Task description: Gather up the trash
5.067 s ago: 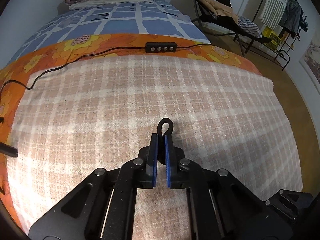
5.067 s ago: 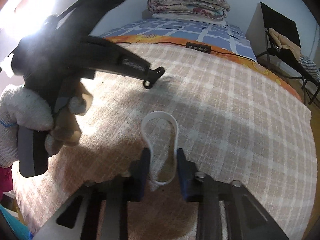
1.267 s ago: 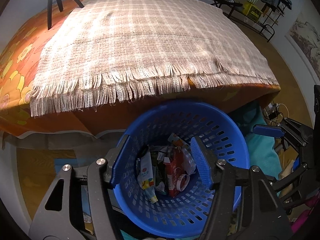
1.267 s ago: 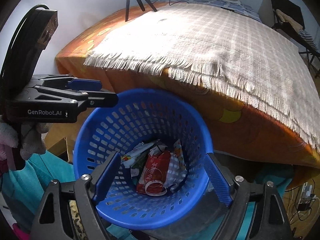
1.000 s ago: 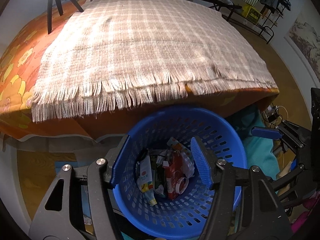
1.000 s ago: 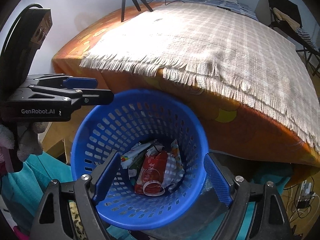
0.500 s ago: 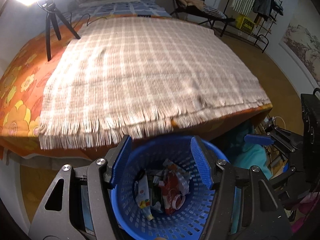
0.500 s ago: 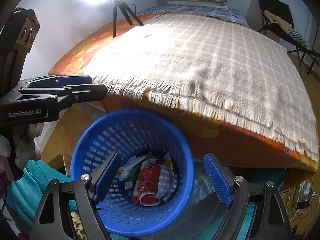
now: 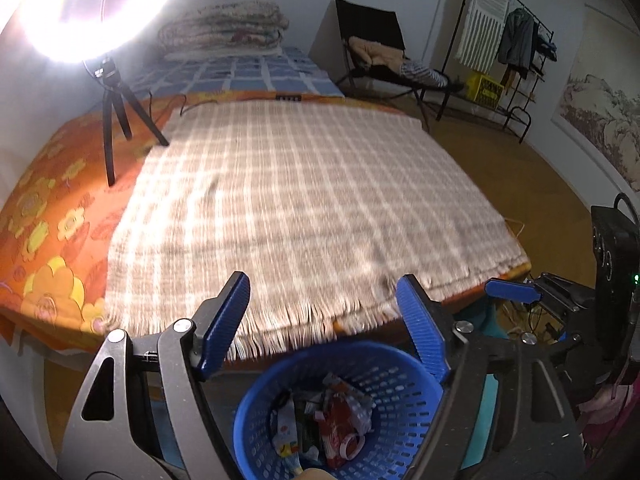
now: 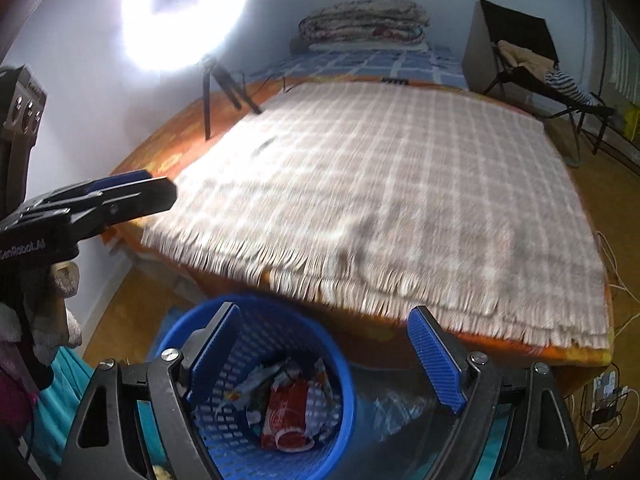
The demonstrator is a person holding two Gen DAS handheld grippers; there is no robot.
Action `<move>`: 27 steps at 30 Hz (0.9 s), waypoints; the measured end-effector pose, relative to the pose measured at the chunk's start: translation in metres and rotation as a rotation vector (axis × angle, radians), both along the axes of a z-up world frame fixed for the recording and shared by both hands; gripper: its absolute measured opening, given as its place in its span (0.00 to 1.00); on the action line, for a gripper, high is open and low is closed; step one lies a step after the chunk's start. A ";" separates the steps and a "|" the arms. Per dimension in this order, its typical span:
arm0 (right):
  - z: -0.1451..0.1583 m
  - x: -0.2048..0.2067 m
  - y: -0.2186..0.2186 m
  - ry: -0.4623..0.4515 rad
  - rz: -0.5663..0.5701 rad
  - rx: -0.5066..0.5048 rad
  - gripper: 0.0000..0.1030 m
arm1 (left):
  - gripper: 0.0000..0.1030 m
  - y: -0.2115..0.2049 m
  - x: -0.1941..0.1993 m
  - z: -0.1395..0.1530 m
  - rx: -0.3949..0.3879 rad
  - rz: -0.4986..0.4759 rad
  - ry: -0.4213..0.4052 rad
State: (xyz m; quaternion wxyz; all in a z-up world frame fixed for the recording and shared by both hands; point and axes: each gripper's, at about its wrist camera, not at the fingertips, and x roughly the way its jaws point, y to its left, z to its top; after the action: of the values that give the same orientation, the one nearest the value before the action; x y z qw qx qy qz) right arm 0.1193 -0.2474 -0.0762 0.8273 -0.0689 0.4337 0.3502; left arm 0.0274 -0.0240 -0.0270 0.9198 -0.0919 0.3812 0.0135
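Both grippers hang above the bin (image 9: 340, 404), which stands on the floor at the foot of the bed (image 9: 44, 216); both point down and forward over its rim toward the blanket (image 9: 300, 208).

Left gripper (image 9: 324, 320): fingers (image 9: 224, 320) spreading wider at this moment, nothing between them; only the bin and the blanket fringe show through the gap.
Right gripper (image 10: 326, 350): fingers (image 10: 436, 364) spread wide, nothing between them.

Trash (image 9: 328, 420): wrappers, a red packet and a white ring lie heaped at the bottom of the bin; in the right view the same heap (image 10: 286, 412) sits low, well under the rim.
Blanket: plaid, fringed edge hanging over the bed end; no loose piece of trash visible on it, though motion blur could hide small bits; 1 dark mark near the left edge, too small to identify.
Lamp tripod (image 9: 114, 124) stands at the far left corner of the bed, cable trailing from it.

Judgement: drop step looks done; next is a sweep for anything left.
- Scan the blanket once the blur settles before committing either hand;
- keep both sets of fingers spread until a target is between them;
- steer clear of the tripod and its cable;
- lift clear of the bin rim, so it is not tipped.
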 end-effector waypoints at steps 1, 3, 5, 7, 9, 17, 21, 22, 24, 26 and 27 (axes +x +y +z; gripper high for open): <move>0.002 0.002 -0.001 -0.004 -0.010 0.005 0.85 | 0.79 0.000 0.001 0.003 -0.001 0.002 -0.008; 0.007 0.006 -0.002 -0.010 -0.033 0.022 0.86 | 0.80 0.001 0.002 0.006 -0.003 0.004 -0.016; 0.012 0.009 -0.004 -0.017 -0.051 0.037 0.94 | 0.80 0.001 0.003 0.009 -0.002 0.003 -0.022; 0.017 0.010 -0.006 -0.033 -0.074 0.054 1.00 | 0.80 0.000 0.003 0.011 0.004 0.002 -0.029; 0.024 0.010 -0.008 -0.054 -0.093 0.060 1.00 | 0.80 0.000 0.004 0.012 0.011 0.000 -0.028; 0.043 0.013 -0.008 -0.107 -0.114 0.051 1.00 | 0.81 0.002 0.002 0.015 0.022 0.011 -0.032; 0.049 0.014 -0.007 -0.124 -0.125 0.056 1.00 | 0.81 0.004 0.002 0.015 0.030 0.026 -0.028; 0.050 0.014 -0.007 -0.130 -0.126 0.054 1.00 | 0.82 0.004 0.002 0.016 0.032 0.028 -0.029; 0.053 0.013 -0.006 -0.147 -0.128 0.050 1.00 | 0.85 0.004 0.001 0.016 0.035 0.031 -0.032; 0.055 0.012 -0.005 -0.161 -0.131 0.043 1.00 | 0.89 0.004 0.001 0.017 0.037 0.034 -0.038; 0.056 0.012 -0.005 -0.168 -0.132 0.040 1.00 | 0.92 0.005 0.000 0.017 0.039 0.036 -0.041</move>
State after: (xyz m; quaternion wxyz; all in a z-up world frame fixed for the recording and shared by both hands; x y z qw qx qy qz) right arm 0.1312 -0.2521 -0.0203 0.8833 -0.0528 0.3592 0.2965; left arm 0.0275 -0.0194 -0.0098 0.9287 -0.0810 0.3601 0.0358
